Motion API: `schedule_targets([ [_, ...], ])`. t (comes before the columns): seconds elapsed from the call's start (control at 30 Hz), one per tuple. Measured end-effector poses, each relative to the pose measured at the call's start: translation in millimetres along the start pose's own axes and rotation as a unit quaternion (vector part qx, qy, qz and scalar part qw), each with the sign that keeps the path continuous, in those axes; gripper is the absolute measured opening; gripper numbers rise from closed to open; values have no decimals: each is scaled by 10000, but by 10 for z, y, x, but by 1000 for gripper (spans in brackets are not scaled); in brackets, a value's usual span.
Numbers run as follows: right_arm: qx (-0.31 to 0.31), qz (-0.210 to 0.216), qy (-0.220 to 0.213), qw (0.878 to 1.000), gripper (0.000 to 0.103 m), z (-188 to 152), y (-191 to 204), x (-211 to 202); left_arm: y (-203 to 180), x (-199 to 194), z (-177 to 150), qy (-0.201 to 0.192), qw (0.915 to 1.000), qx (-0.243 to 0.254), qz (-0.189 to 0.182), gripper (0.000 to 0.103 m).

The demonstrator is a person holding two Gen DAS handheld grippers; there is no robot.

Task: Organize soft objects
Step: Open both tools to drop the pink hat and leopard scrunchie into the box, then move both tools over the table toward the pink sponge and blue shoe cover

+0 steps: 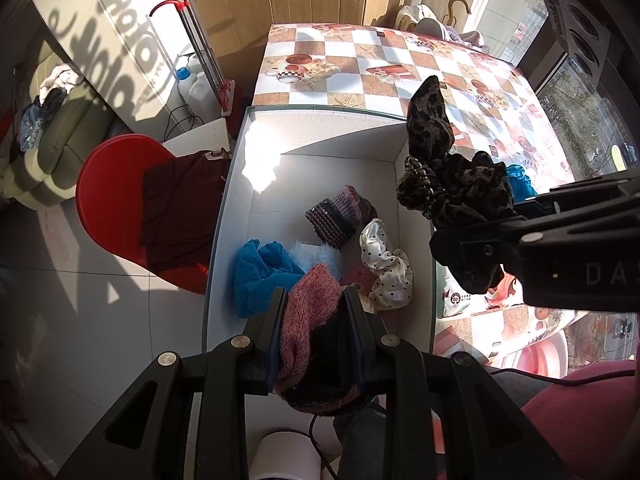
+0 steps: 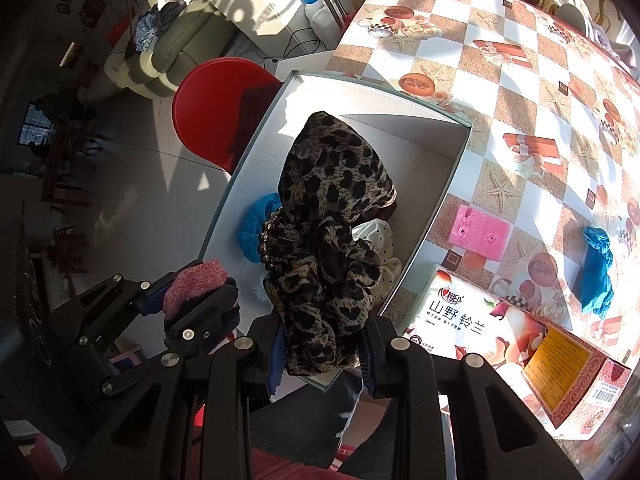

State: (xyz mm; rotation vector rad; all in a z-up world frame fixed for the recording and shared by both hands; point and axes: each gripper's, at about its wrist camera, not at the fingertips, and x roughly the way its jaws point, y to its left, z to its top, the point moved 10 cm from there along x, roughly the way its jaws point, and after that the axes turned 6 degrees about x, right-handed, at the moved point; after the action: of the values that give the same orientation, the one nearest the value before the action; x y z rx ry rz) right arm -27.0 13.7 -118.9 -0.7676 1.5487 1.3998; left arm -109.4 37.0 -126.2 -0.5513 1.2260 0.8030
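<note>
Low in the frame, the left gripper (image 1: 316, 304) clenches a pink knit piece (image 1: 310, 300); the right gripper (image 2: 320, 344) clenches a leopard scrunchie (image 2: 324, 240). At centre, the white box (image 1: 340, 136) holds several soft items; farther right, a blue cloth (image 2: 596, 268) and pink sponge (image 2: 478, 232) wait on the table

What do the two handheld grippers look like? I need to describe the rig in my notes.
Both the left gripper and right gripper are matte black linkage frames with silver pivot bolts and blue finger pads; pale embossed lettering marks the right gripper's body.

Sunlit grey tiled floor (image 1: 100, 300), red chair (image 1: 116, 200), pale sofa (image 2: 180, 40) behind.
</note>
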Motion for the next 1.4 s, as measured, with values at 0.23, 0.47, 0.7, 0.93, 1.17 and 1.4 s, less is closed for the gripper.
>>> schedule_targets([
  [0.23,23,-6,47,10000,31,-39,-24,55,25,82,-78,120,9998,-112,-58,31],
  [0.47,17,-16,43,10000,31,21,-24,33,67,93,-45,179,9997,-145,-45,31],
  [0.7,-37,-64,4,10000,31,107,18,45,88,112,-5,195,9996,-181,-14,35],
  [0.93,-19,-87,-85,9999,61,176,28,2,102,98,48,121,9998,-157,6,70],
  [1.17,326,-106,-278,9990,98,260,-159,-145,123,31,176,-208,9991,-356,-120,95],
  [1.4,1331,-268,-442,9898,98,265,-940,-548,-85,-64,481,-439,9950,-396,-800,103],
])
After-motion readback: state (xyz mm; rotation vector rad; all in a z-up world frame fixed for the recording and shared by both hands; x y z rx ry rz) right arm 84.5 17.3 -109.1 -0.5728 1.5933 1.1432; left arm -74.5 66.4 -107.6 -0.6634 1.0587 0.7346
